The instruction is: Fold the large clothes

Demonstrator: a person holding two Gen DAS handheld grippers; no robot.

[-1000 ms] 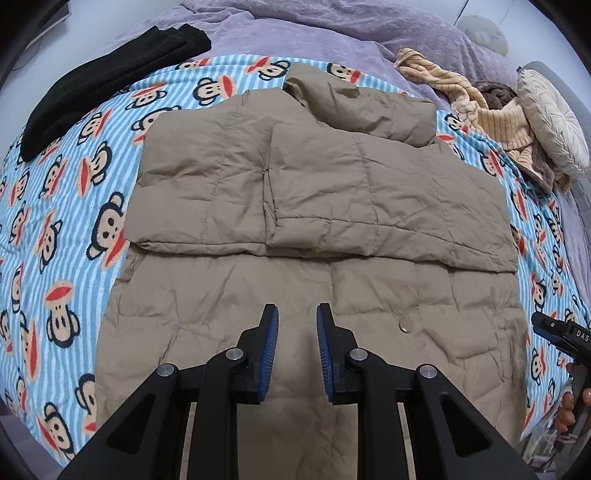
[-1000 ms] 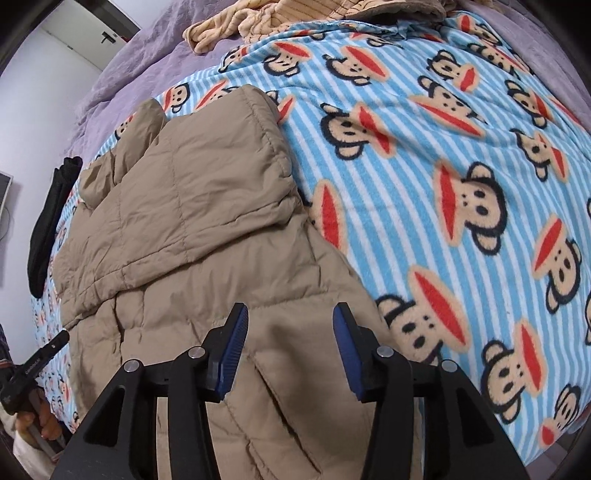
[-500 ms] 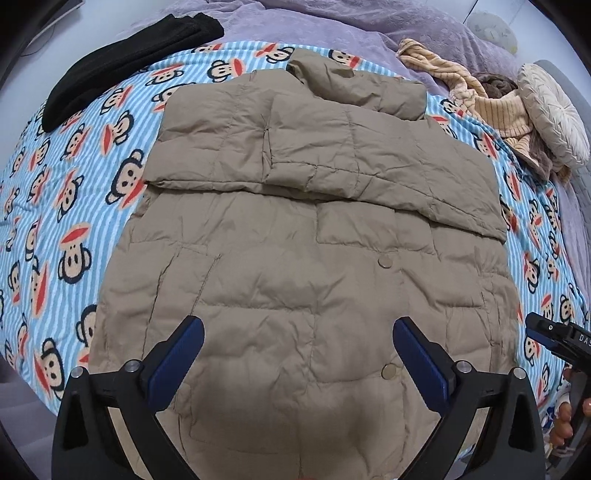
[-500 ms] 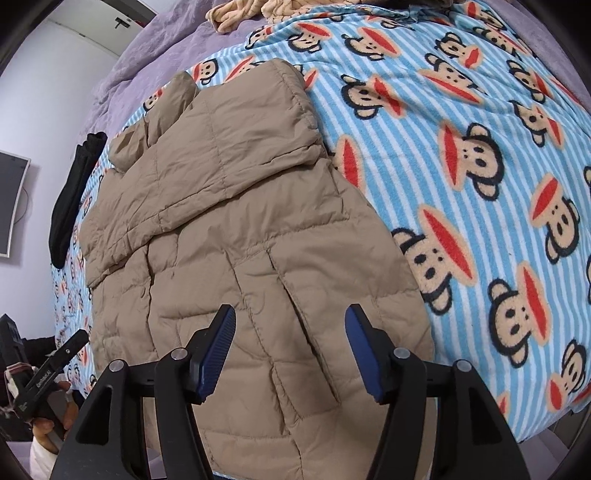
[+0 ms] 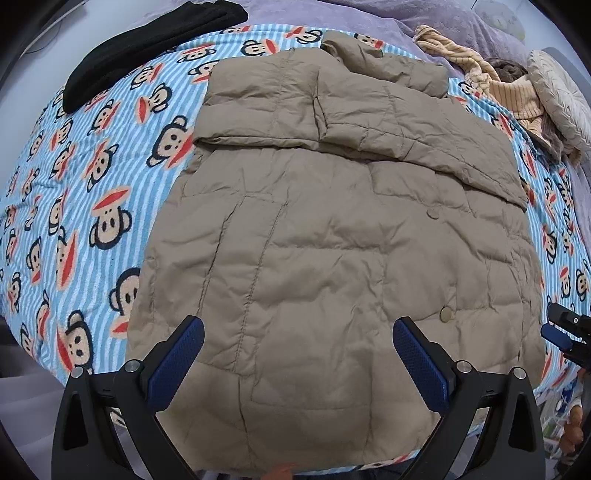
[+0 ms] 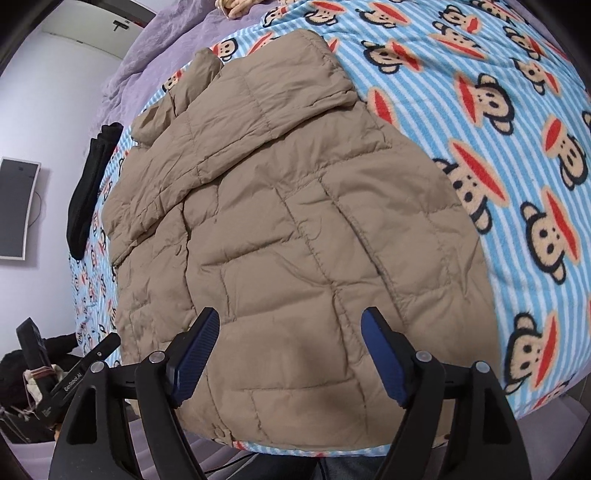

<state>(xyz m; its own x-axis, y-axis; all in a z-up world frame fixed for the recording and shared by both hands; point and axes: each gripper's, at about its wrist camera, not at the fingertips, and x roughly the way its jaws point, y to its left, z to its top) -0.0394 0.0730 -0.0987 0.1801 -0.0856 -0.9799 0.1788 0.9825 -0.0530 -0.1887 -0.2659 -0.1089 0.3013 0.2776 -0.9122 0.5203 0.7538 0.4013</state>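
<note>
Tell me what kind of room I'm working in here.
Most likely a bedroom. The tan jacket lies on a bed covered with a monkey-print blanket, a round cushion sits near the purple bedding, and a flat screen hangs on the wall.

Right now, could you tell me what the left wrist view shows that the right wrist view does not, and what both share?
Only the left wrist view shows the round cushion, the striped beige garment and the jacket's snap buttons. Only the right wrist view shows the wall-mounted screen. Both show the tan quilted jacket with sleeves folded across it, the monkey-print blanket and the black garment.
</note>
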